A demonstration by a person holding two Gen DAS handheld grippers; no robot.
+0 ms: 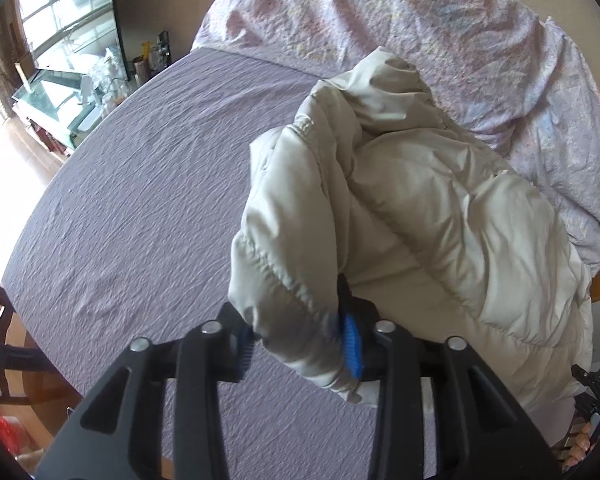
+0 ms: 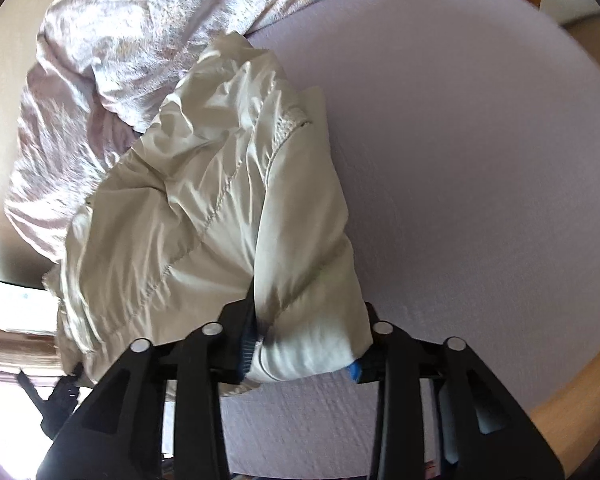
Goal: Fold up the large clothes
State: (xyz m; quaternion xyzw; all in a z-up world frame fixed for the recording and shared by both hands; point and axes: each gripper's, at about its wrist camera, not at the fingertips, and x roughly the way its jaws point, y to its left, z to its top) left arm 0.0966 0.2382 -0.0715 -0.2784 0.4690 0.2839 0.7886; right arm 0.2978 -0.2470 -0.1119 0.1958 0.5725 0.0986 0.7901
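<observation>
A cream puffer jacket hangs lifted above the bed, its hood end toward the far quilt. My left gripper is shut on one sleeve cuff of the jacket, the blue pads pressed into the fabric. In the right wrist view the jacket fills the middle, and my right gripper is shut on the other sleeve cuff. The right gripper also shows at the lower right edge of the left wrist view, and the left gripper at the lower left of the right wrist view.
The bed has a lilac textured sheet with a crumpled pink patterned quilt at its far end. A wooden bed frame runs along the edge. A glass table with bottles stands beyond the bed by a window.
</observation>
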